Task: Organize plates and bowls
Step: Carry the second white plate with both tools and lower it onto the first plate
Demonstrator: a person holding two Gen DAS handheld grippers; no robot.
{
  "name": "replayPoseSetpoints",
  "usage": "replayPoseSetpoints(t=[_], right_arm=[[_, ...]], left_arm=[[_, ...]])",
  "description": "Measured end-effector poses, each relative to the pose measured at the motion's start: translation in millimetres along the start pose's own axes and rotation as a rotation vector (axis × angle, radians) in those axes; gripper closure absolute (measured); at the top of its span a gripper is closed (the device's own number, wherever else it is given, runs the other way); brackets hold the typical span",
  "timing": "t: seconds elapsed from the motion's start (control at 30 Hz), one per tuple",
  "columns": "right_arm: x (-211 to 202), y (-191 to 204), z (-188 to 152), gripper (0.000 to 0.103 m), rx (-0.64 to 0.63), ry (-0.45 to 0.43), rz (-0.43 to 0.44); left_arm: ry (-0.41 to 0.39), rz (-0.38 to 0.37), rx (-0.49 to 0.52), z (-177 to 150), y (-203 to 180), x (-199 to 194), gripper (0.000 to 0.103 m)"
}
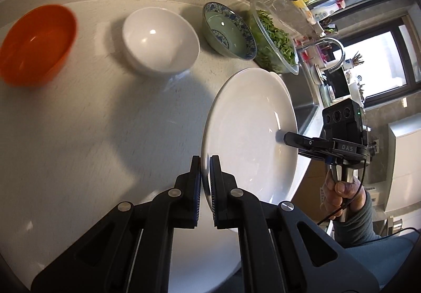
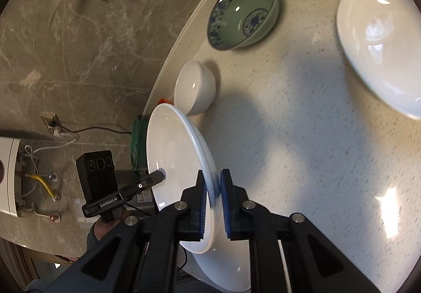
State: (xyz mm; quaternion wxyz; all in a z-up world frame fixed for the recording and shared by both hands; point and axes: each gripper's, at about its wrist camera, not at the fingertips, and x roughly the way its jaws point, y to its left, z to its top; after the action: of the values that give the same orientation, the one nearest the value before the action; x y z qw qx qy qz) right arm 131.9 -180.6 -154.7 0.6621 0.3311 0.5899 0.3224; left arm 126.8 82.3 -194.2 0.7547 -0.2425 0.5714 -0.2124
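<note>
We are gripping a white plate (image 1: 247, 129) by its rim with both grippers: the left gripper (image 1: 205, 164) pinching the near edge, the right gripper (image 2: 211, 182) pinching the opposite edge, holding it tilted above the pale speckled countertop (image 1: 105, 135), near the white bowl (image 1: 160, 40) and blue-patterned bowl (image 1: 229, 29).

A: Pale speckled counter (image 1: 110, 135) here, and the white bowl (image 1: 160, 40) sits on it.

B: Orange bowl (image 1: 36, 43) left of the white bowl, blue-patterned bowl (image 1: 229, 29) right of it, then the clear bowl of greens (image 1: 276, 43) farther right.
</note>
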Motion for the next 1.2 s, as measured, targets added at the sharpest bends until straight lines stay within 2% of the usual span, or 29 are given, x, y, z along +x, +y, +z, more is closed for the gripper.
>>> replayPoseSetpoints(t=[0.3, 0.6, 0.97, 1.2], right_arm=[[21.0, 13.6, -44.0, 0.087, -0.013, 0.039, -0.003], [40.0, 9.8, -82.8, 0.086, 0.020, 0.079, -0.011], [54.1, -16.5, -117.3, 0.086, 0.082, 0.084, -0.062], [59.8, -25.8, -121.3, 0.086, 0.090, 0.085, -0.091]], left_arm=[[0.002, -0.014, -0.015, -56.5, 20.2, -17.4, 0.098], [0.020, -0.009, -0.042, -103.1, 43.8, -14.5, 0.098], [0.049, 0.053, -0.012, -139.9, 55.8, 3.3, 0.098], [0.058, 0.072, -0.031, -143.6, 66.5, 23.4, 0.098]])
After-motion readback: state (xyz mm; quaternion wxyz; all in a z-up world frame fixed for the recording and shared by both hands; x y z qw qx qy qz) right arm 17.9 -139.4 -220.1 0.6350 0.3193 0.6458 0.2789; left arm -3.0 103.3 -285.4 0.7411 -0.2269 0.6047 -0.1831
